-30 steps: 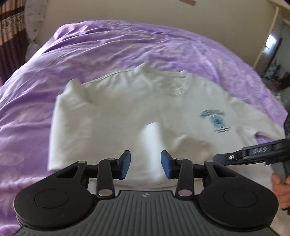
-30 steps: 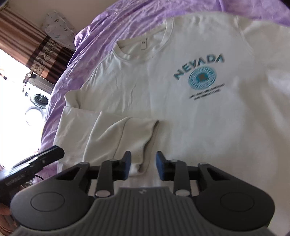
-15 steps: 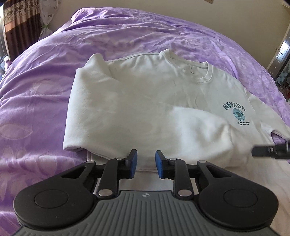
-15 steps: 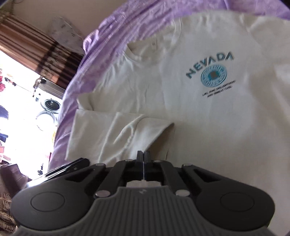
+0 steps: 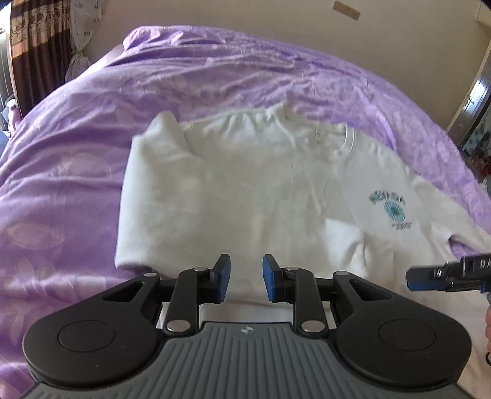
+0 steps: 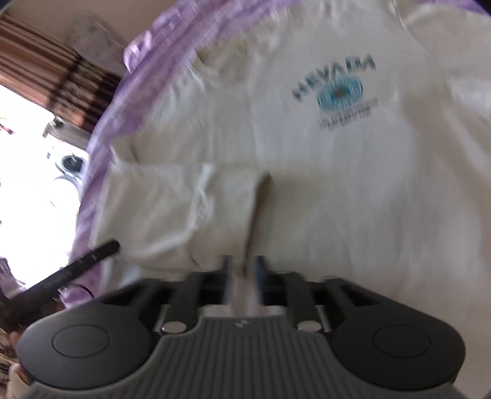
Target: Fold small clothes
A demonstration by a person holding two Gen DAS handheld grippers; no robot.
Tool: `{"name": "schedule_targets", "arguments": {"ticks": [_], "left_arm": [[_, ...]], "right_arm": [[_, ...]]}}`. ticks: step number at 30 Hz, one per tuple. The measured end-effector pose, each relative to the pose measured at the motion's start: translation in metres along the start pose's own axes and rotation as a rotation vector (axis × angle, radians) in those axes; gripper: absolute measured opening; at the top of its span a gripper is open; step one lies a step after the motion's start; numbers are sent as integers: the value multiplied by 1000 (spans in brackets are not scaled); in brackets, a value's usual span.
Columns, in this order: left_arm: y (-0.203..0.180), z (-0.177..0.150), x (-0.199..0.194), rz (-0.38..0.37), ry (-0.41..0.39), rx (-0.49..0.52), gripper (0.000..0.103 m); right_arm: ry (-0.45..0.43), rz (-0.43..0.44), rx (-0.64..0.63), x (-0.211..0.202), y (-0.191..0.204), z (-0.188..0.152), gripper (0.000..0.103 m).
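Nearest in the left wrist view, the left gripper point(image 5: 244, 277) is seen with its blue-padded fingers point(image 5: 221, 277) standing a little apart over the near hem of the cream cotton T-shirt with a teal "NEVADA" print point(image 5: 260, 196); nothing is gripped between them, and cloth is seen through the gap. At the right edge of that view the tip of the right gripper point(image 5: 442, 273) is seen reaching in over the shirt, with part of a hand point(image 5: 488, 325) just below it.

In the blurred right wrist view, the right gripper point(image 6: 244, 276) is seen with its fingers opening; a strip of pale cloth appears between them, though whether it is pressed cannot be told through the blur. Just beyond them a sleeve point(image 6: 184, 208) is laid folded inward across the shirt's body.

The T-shirt is spread flat on the purple satin bedspread point(image 5: 76, 172), chest print up and collar toward the far side of the bed. Beyond the bed's far edge a beige wall point(image 5: 245, 18) is seen, with brown striped curtains point(image 5: 27, 46) at the far left corner and a doorway point(image 5: 472, 122) at the right.
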State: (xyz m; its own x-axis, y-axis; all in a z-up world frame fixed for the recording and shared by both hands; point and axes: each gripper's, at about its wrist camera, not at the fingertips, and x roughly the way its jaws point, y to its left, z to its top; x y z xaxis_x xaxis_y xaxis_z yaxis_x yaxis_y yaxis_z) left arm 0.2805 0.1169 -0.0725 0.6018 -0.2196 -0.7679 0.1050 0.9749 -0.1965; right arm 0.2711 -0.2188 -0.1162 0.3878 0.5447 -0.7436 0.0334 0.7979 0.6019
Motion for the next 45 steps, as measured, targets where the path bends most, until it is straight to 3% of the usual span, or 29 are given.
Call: {"name": "schedule_targets", "arguments": {"ticks": [3,9,10,11,13,14,19,25,28,31,34,37,40,45], "left_arm": [[5,10,-9,18,-28,-15,29],[28,24,-24,84,-65,-44,29],[33,26,-27,95,-71,-47,29],[38,28,-30,107,-79,-55,29],[51,32,-36,123,-93,-78,29],[56,34,-38,130,-102,-90,29],[83,46,-46,140,-129,-164,29],[98,54,-45,121,-139,-232,29],[99,56,-43,113,-141,-234,29],[97,61,-36,103,-136,-227,29],[94,65,-21,75,-117,-232,29],[92,67,-2,34,-95,-263,29],[88,68,21,5,-67,-283,31],[85,71,58,-29,-32,-339,39]], "right_arm": [[-30,27,12,-4,2,13,45],[46,10,132,43,-14,31,44],[51,22,153,49,-16,30,37],[55,38,157,52,-14,29,20],[69,57,139,54,-5,27,3],[58,48,114,50,3,27,2],[-48,34,-116,8,74,49,1],[-204,58,-403,-57,195,98,1],[-300,72,-471,-93,237,122,1],[-399,48,-493,-127,254,144,1],[-461,-7,-478,-155,243,159,1],[-462,-81,-419,-163,201,173,1],[-428,-168,-331,-149,141,186,1],[-311,-217,-156,-105,31,181,1]]}}
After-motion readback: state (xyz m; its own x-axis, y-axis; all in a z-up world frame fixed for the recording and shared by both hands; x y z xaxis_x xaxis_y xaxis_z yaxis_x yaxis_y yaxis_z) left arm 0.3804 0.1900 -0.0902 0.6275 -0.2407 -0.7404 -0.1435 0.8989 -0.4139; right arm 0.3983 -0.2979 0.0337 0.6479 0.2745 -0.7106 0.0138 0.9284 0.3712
